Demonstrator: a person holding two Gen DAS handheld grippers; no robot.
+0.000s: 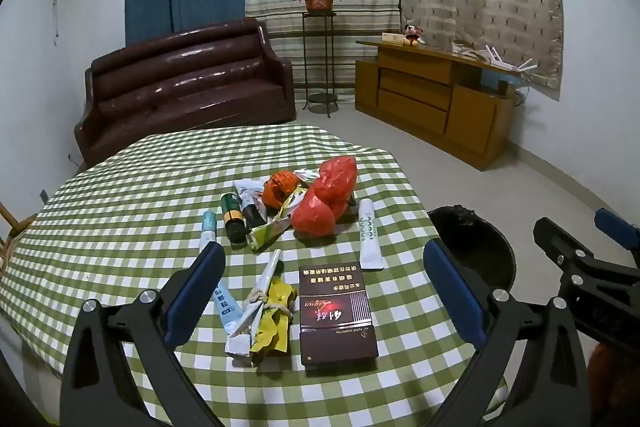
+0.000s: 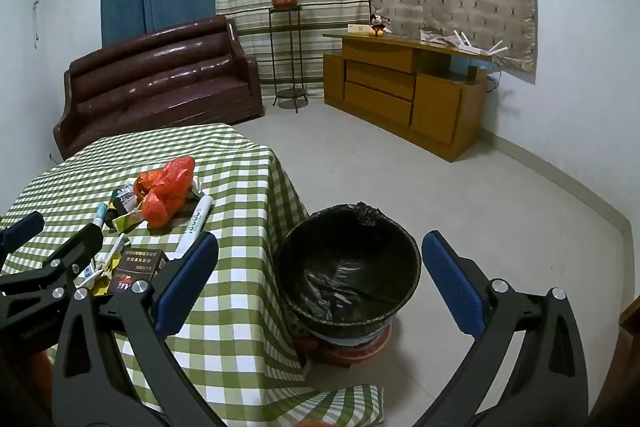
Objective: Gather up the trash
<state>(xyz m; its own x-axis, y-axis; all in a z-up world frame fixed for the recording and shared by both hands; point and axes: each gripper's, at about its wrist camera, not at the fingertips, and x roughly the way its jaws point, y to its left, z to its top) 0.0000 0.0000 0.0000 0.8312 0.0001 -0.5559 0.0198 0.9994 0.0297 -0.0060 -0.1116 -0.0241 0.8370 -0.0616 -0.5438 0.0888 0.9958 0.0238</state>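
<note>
Left wrist, cigarette box between wide left tongs, untouched

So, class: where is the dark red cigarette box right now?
In the left wrist view the cigarette box lies flat on the checked tablecloth, just right of the tied wrapper bundle and nearer the camera than the white tube.

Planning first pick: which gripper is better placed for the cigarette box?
Left. The left gripper hangs open over the cigarette box; the right gripper is off the table, over the trash bin.
</note>
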